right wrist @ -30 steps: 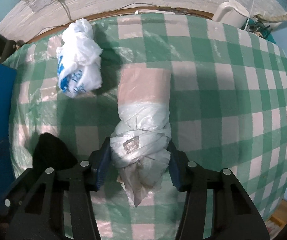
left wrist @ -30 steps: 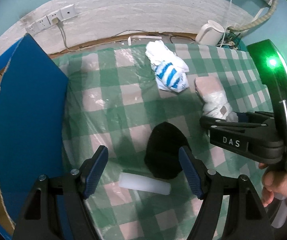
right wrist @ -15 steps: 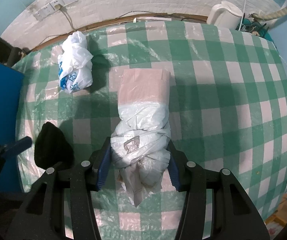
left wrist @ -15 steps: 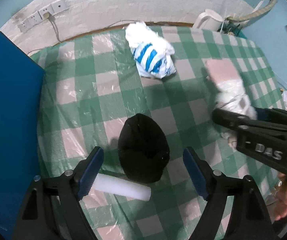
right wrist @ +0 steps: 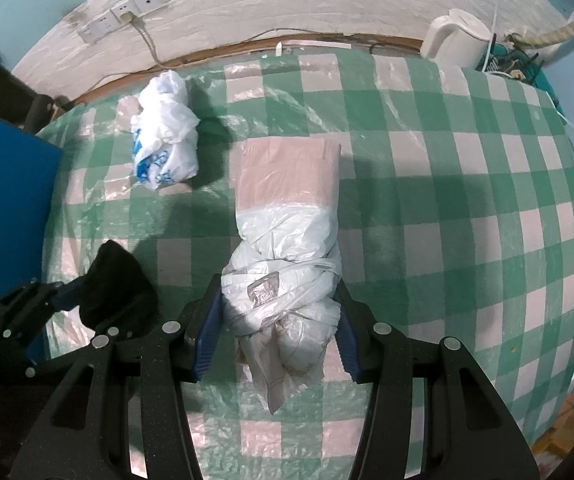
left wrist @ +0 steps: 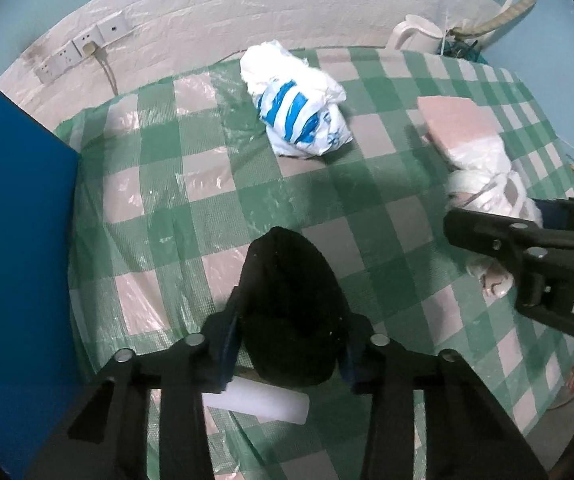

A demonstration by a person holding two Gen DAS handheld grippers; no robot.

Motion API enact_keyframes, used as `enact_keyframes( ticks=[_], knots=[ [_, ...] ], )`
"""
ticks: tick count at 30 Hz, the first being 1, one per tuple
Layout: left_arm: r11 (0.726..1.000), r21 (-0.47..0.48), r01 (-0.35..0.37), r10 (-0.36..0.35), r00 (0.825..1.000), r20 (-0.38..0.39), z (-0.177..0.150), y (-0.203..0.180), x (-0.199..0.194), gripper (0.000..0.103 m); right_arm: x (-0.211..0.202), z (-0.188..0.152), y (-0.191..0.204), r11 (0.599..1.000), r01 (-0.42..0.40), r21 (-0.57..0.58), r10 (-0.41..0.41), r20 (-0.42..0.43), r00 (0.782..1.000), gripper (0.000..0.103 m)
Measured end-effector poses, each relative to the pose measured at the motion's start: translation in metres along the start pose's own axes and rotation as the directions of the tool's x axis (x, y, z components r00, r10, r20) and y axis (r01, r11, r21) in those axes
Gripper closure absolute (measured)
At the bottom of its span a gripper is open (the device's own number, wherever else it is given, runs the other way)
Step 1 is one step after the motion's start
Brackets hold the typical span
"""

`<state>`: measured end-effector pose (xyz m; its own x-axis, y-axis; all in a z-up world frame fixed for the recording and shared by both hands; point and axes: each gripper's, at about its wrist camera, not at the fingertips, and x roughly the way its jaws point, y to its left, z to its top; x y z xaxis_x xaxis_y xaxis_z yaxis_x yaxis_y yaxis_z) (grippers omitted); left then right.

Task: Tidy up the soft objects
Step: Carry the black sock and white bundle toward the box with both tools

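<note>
Soft goods, 3 items on the green checked tablecloth [right wrist: 467, 208], 2 in grip.

1. Wrapped bundle [right wrist: 287, 264], pink block in white plastic film: likely light, film slippery; best taken at its bound waist, where the right gripper [right wrist: 277, 336] is clamped across it.
2. Striped bag [left wrist: 303, 120], crumpled blue-and-white plastic: lies free near the far edge, well apart from both grippers.
3. Black cloth [left wrist: 291, 312], limp, compressible: between the closing jaws of the left gripper [left wrist: 289, 344], pads touching its sides.

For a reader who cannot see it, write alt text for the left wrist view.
The left gripper is closing its jaws around a black soft bundle on a green checked tablecloth. A blue-and-white plastic bag lies beyond.
</note>
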<state>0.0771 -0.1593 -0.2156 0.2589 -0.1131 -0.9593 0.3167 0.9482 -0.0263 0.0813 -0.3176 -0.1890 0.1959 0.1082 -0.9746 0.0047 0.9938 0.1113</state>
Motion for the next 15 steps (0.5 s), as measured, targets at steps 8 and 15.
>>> enact_keyframes(
  ticks=[8, 15],
  knots=[
    [0.999, 0.030, -0.014, 0.012, 0.998, 0.061, -0.002, -0.003, -0.022, 0.072, -0.010, 0.004, 0.016, 0.999, 0.000, -0.037, 0.001, 0.022, 1.000, 0.054],
    [0.999, 0.031, -0.018, 0.015, 0.995, 0.095, -0.005, -0.003, -0.040, 0.072, -0.020, 0.004, 0.028, 0.998, 0.001, -0.066, 0.002, 0.044, 0.999, 0.054]
  ],
)
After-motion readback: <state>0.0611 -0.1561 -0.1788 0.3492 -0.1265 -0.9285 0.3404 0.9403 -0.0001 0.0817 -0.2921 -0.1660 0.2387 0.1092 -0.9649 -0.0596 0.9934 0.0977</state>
